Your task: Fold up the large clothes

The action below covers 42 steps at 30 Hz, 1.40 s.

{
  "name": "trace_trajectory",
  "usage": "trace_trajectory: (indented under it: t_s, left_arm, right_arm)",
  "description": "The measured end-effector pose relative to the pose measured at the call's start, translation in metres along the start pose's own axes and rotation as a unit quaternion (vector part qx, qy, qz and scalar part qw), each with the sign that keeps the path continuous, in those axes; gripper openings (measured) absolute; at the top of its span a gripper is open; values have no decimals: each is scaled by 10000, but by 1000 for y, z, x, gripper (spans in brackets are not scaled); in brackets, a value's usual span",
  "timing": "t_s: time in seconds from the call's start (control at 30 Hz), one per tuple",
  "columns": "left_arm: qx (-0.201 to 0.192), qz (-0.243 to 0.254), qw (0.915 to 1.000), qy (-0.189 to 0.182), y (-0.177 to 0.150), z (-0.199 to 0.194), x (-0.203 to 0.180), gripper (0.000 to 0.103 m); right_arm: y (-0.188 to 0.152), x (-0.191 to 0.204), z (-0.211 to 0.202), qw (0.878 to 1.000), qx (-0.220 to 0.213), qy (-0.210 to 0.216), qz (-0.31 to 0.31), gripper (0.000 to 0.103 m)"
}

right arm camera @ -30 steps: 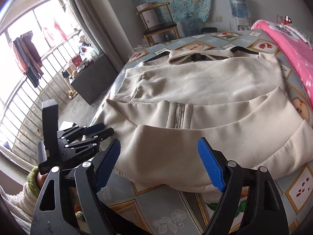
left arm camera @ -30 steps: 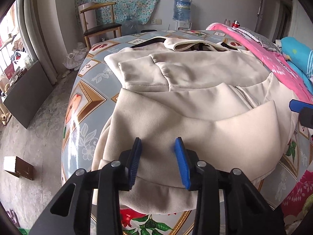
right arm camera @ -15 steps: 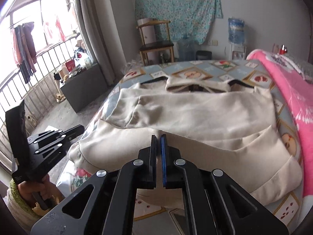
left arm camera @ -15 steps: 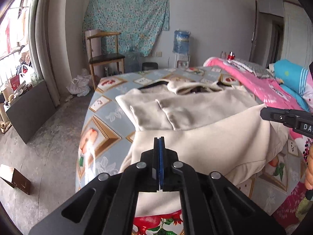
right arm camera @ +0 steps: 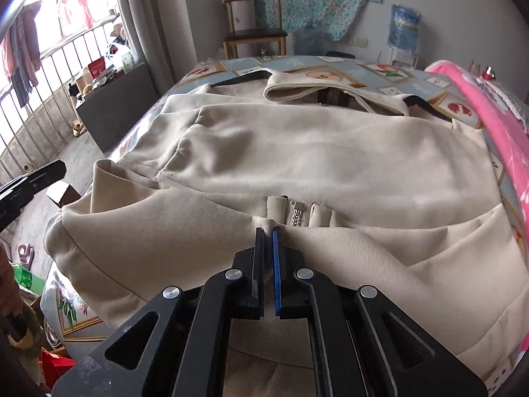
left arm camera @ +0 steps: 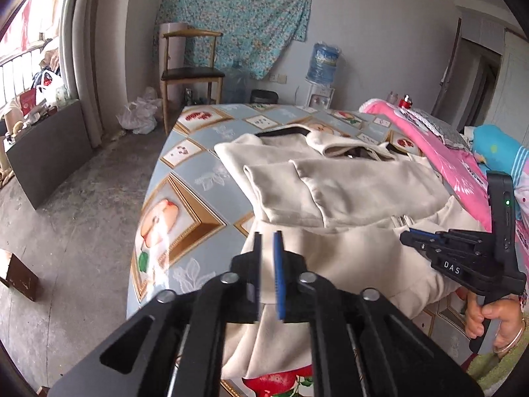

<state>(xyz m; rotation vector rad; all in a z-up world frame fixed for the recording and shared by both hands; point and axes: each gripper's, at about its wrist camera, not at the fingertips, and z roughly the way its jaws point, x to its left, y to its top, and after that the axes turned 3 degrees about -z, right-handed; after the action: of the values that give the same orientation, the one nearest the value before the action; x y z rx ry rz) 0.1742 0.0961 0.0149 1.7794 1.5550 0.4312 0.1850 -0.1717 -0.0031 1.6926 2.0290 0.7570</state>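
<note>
Cream zip jacket [right arm camera: 297, 165] lies folded on the patterned counter [left arm camera: 185, 178], its hem overhanging the near edge, bare floor at nine o'clock, while the left hand-held gripper [left arm camera: 267, 241] is opening above the hem and the right hand-held gripper [right arm camera: 268, 235] stands closed just below the zipper.

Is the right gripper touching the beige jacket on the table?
Touching. In the right wrist view the right gripper is shut on a pinch of the beige jacket just below the zipper, and the cloth puckers toward its fingertips.
</note>
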Motion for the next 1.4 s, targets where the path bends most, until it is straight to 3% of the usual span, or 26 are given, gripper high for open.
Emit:
trace_trajectory:
  t_s: [0.07,0.27,0.33,0.4,0.5,0.7,0.8,0.97,1.03,1.1,1.13,1.2,1.3,1.4]
  left_arm:
    - [315,34,9995,-67,-2,12,-2,43]
    - [590,419,9972,175,2,42,-13,43]
    - [567,646,9960,246,3,50,-18,36]
    - [543,823,9946,313,5,54,-22,12]
    - [251,761,9964,276,9,40,-22,5]
    - [-600,815,9945,280,26,-9,-29,5]
    - [-447,847,9943,467,32,12,-26,5]
    - [-14,903,9932,738,27,48,-21,9]
    - [-120,776,9938,783,26,39,-19,15]
    - [-400,694,9911,1062,24,24,-18,21]
    - [-570,634,9911,1022,24,14,-20,21]
    - [-647,461,9956,492,23,4,-25,21]
    - [-65,466,9973,-559,18,21,-53,21]
    - [508,614,9923,-944,10,53,-84,21]
  right_arm:
    - [-1,-1,-5,10000,-23,46,50,4]
    - [4,-5,-17,9995,-231,157,172,4]
    - [6,-6,-19,9993,-270,173,186,4]
    - [6,-6,-19,9993,-274,183,188,4]
    - [7,-5,-25,9992,-338,154,156,4]
    - [22,13,-54,9952,-936,-223,-151,4]
    - [31,13,-36,9956,-885,-267,-156,4]
    - [28,4,13,9991,-380,-198,35,4]
    - [26,3,16,9992,-356,-176,67,4]
    - [27,1,16,9993,-327,-118,118,4]
    - [27,-1,16,9994,-306,-62,155,4]
    - [27,-6,18,9993,-257,71,275,4]
    - [29,-13,18,9980,-185,288,525,5]
    - [30,-23,20,9941,-59,634,876,5]
